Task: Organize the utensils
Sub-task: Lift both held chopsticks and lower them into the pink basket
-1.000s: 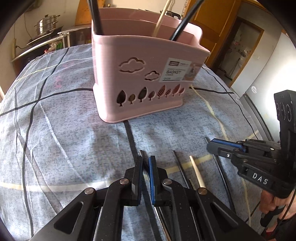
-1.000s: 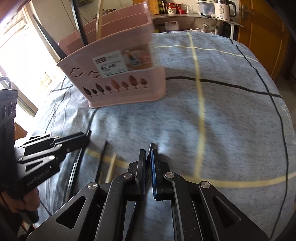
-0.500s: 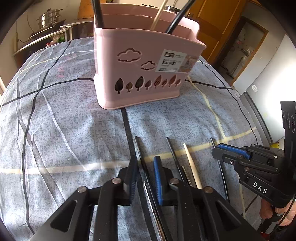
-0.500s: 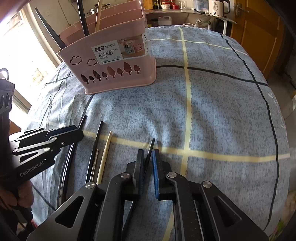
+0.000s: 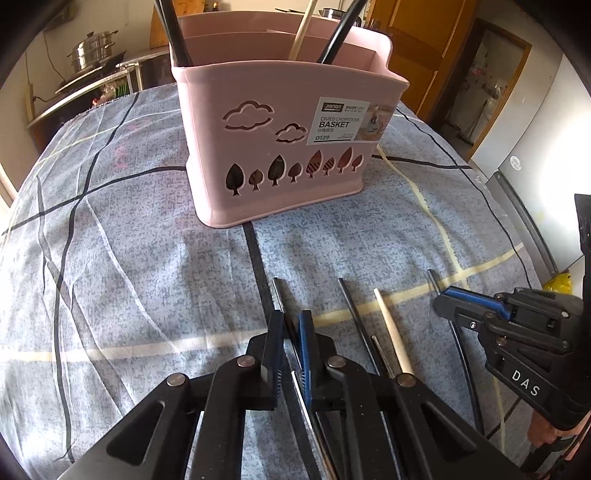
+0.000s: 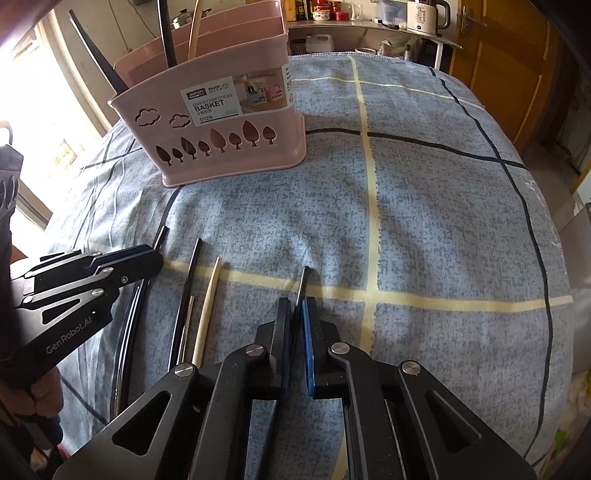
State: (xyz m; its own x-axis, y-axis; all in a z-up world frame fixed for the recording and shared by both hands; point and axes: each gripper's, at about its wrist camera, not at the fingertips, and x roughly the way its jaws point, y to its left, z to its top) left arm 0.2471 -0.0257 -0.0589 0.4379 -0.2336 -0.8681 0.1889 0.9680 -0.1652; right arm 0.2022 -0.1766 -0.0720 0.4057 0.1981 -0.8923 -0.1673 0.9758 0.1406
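A pink divided chopsticks basket (image 5: 280,147) (image 6: 221,122) stands on the blue checked cloth with a few chopsticks upright in it. Several loose chopsticks lie in a row nearer me: black ones (image 5: 356,317) (image 6: 186,295) and a pale wooden one (image 5: 391,332) (image 6: 208,306). My left gripper (image 5: 291,325) is low over the cloth, jaws shut on a dark chopstick (image 5: 277,291). My right gripper (image 6: 296,314) is shut on a black chopstick (image 6: 303,280) at the right end of the row. Each gripper shows in the other's view (image 5: 454,306) (image 6: 147,258).
Blue cloth (image 6: 424,206) with black and cream lines covers the table. A counter with a steel pot (image 5: 90,51) stands behind at the left, and a shelf with a kettle (image 6: 428,14) and a wooden door are at the far right.
Both grippers pulled back from the basket and dropped to the row of chopsticks. The left jaws opened briefly, then closed on a dark chopstick. The right stays closed on its chopstick.
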